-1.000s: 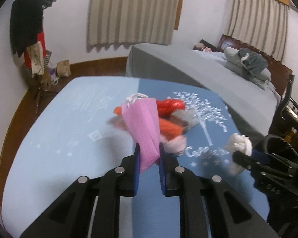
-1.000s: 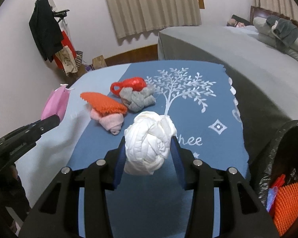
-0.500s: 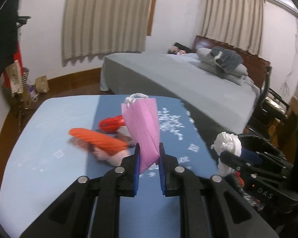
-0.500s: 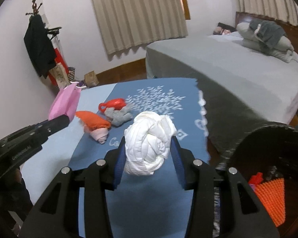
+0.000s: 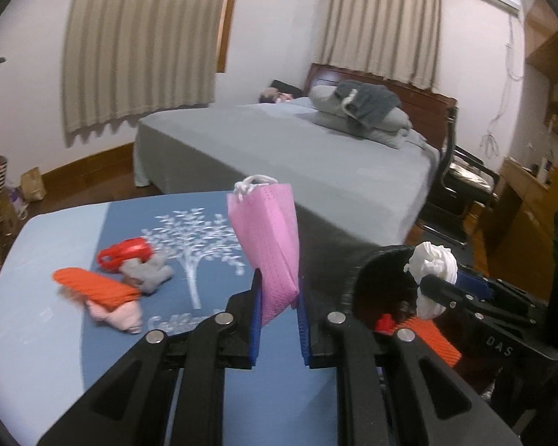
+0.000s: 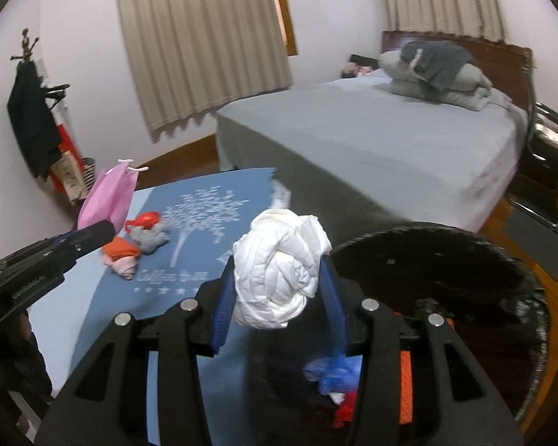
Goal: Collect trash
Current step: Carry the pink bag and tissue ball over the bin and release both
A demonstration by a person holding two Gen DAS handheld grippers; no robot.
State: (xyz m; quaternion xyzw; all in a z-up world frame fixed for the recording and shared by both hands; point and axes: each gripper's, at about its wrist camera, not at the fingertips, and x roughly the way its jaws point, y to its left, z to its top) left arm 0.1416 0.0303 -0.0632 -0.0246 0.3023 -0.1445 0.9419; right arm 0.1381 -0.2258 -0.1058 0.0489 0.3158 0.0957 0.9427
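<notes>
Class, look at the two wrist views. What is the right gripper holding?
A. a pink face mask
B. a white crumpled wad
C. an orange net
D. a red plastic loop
B: the right gripper is shut on the white crumpled wad; the pink mask sits in the left gripper.

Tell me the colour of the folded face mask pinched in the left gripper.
Pink, with white ear loops at the top; the folded face mask shows best in the left wrist view.
</notes>
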